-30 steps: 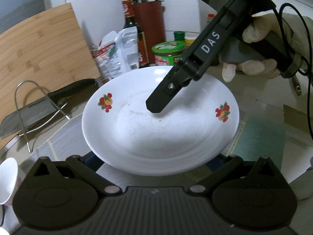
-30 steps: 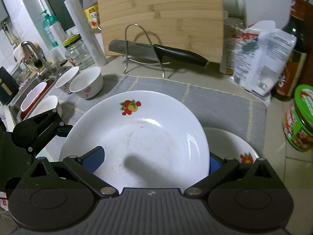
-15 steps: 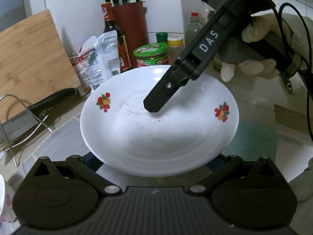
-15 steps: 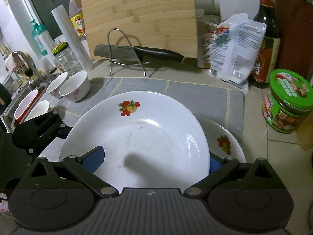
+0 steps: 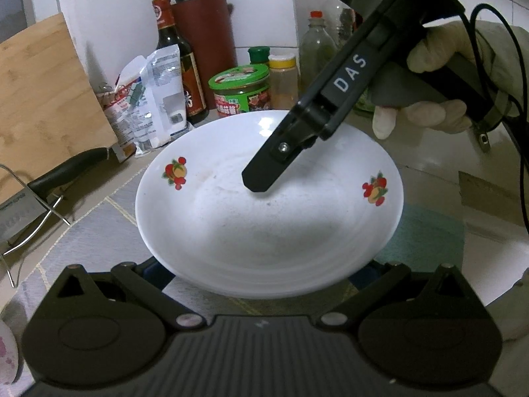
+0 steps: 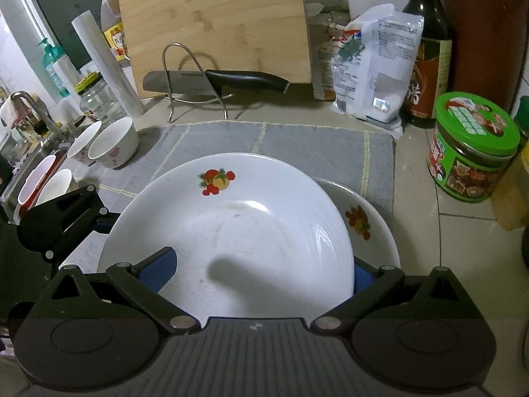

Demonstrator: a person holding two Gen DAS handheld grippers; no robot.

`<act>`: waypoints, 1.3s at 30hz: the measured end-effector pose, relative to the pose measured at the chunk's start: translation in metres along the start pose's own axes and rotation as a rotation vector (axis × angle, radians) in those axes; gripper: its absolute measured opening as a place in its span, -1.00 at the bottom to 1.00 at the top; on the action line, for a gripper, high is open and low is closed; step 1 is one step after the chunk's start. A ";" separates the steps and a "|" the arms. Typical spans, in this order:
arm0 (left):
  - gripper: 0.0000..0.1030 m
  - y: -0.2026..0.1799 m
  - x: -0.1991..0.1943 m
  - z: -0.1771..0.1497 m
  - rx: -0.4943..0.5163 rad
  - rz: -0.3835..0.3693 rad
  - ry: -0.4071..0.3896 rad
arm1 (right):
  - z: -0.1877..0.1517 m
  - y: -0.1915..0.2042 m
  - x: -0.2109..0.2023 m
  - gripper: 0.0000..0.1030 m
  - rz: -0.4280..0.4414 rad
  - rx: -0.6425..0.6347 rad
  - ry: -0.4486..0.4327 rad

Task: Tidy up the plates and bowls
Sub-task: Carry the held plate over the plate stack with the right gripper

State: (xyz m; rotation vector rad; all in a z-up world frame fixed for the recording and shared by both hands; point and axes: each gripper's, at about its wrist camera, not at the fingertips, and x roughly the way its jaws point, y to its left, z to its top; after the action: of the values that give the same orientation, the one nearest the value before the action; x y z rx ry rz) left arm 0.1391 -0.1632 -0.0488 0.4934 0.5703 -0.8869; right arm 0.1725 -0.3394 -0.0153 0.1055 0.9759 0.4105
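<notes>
A white deep plate with fruit prints (image 5: 264,218) is held above the counter; it also shows in the right wrist view (image 6: 231,231). My right gripper (image 6: 261,274) is shut on its rim, one finger (image 5: 264,178) lying inside the plate. My left gripper (image 5: 264,274) stands open around the plate's near edge, its fingers under the rim. A second fruit-print plate (image 6: 370,228) lies below and to the right on the grey mat (image 6: 297,145). Several small white bowls (image 6: 112,145) sit at the left by the sink.
A bamboo cutting board (image 6: 218,26) leans at the back with a knife (image 6: 231,79) on a wire rack. A green-lidded jar (image 6: 472,149), soy sauce bottle (image 6: 426,56), white bag (image 6: 373,66) and knife block (image 5: 205,39) stand at the right.
The held plate has moved to the right, toward the second plate and the jars. The bowls and cutting board have drifted left in the right wrist view. Both grips look unchanged.
</notes>
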 end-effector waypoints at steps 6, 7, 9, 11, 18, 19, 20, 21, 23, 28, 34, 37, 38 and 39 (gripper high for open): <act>0.99 0.000 0.005 0.001 -0.004 -0.016 0.017 | -0.003 -0.005 0.005 1.00 -0.005 0.010 0.019; 0.99 0.000 0.006 0.001 -0.004 -0.018 0.020 | -0.004 -0.005 0.006 1.00 -0.006 0.012 0.023; 0.99 0.000 0.007 0.001 -0.006 -0.022 0.027 | -0.005 -0.007 0.008 1.00 -0.007 0.015 0.028; 0.99 0.000 0.009 0.001 -0.006 -0.023 0.033 | -0.006 -0.009 0.010 1.00 -0.007 0.021 0.033; 0.99 0.003 0.013 0.002 -0.025 -0.037 0.049 | -0.004 -0.012 0.017 1.00 -0.009 0.030 0.041; 0.99 0.003 0.013 0.002 -0.027 -0.038 0.052 | -0.004 -0.012 0.018 1.00 -0.010 0.030 0.043; 0.99 0.004 0.013 0.003 -0.030 -0.040 0.055 | -0.003 -0.012 0.019 1.00 -0.014 0.031 0.046; 0.99 0.005 0.014 0.003 -0.032 -0.042 0.058 | -0.003 -0.012 0.019 1.00 -0.017 0.030 0.048; 0.99 0.005 0.015 0.004 -0.038 -0.047 0.062 | -0.002 -0.012 0.021 1.00 -0.022 0.024 0.054; 0.99 0.008 0.017 0.005 -0.051 -0.056 0.072 | -0.001 -0.013 0.024 1.00 -0.025 0.025 0.063; 0.99 0.009 0.020 0.007 -0.054 -0.062 0.082 | 0.000 -0.014 0.026 1.00 -0.033 0.030 0.074; 0.99 0.010 0.021 0.007 -0.056 -0.065 0.087 | 0.001 -0.015 0.027 1.00 -0.033 0.036 0.079; 0.99 0.010 0.022 0.008 -0.057 -0.067 0.090 | 0.001 -0.015 0.027 1.00 -0.036 0.035 0.082; 0.99 0.010 0.022 0.008 -0.059 -0.069 0.093 | 0.001 -0.015 0.027 1.00 -0.040 0.035 0.085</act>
State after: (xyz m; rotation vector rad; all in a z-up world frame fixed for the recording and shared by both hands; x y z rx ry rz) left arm 0.1608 -0.1750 -0.0553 0.4658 0.6997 -0.9135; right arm 0.1910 -0.3426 -0.0404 0.1006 1.0680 0.3639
